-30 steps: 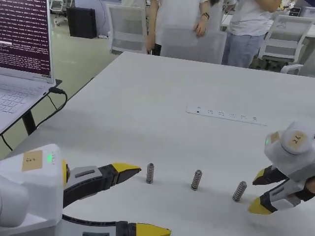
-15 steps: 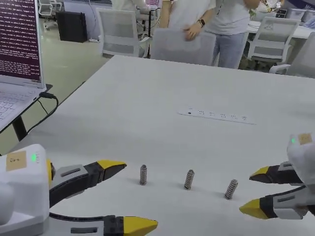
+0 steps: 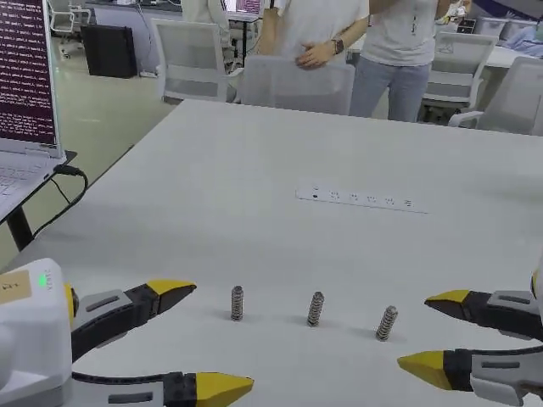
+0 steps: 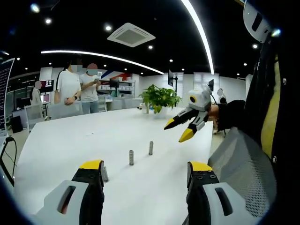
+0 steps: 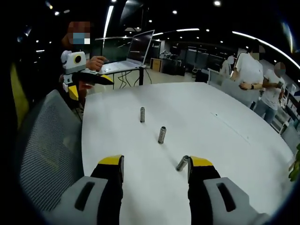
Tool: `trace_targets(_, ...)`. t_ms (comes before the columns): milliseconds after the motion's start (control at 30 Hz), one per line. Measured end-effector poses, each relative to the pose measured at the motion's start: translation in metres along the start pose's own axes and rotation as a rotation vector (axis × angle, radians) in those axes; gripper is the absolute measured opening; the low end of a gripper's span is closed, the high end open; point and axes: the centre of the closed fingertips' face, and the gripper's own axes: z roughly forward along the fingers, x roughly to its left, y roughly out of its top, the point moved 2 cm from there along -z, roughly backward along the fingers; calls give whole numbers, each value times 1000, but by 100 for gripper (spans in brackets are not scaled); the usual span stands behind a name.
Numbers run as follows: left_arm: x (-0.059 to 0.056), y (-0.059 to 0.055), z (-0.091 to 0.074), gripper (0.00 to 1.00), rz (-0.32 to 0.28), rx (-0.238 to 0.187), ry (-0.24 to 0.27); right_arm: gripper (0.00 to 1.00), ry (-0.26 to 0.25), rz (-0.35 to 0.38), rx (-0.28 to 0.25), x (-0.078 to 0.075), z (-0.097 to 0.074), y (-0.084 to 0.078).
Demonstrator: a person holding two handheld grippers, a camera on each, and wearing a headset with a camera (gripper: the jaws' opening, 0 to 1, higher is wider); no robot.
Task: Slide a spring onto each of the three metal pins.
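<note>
three coiled grey metal springs [image 3: 316, 309] stand in row on white bench [image 3: 280, 144], between black yellow-tipped left tongs [image 3: 219, 337] and right tongs [image 3: 416, 331], both spread, empty. rightmost spring [image 3: 387, 323] leans slightly, nearest right tongs. pins not discernible.

Right yellow-tipped tongs [image 3: 413, 331]: drawn back from rightmost grey coil spring [image 3: 387, 322].
Left yellow-tipped tongs [image 3: 224, 337]: drawn back from leftmost grey coil spring [image 3: 237, 303].

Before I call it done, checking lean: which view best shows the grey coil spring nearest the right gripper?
Head view: the grey coil spring stands whole, leaning. Right gripper view has it close beside a jaw; left gripper view, tiny.
</note>
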Motion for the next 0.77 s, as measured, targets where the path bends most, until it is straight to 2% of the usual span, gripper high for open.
trace_targets(133,7,-6,2,70,-16,3,17,56,-37,26,-38,-5,-2,-7)
trace_targets(367,16,-27,3,69,-56,33,40,58,-68,61,-37,-7,-2,-24)
trace_targets(567,19,-37,3,69,-85,45,54,58,-90,87,-25,-5,-1,-36)
trace_targets(767,17,-47,3,69,-104,57,59,59,-103,110,-17,-3,-1,-41)
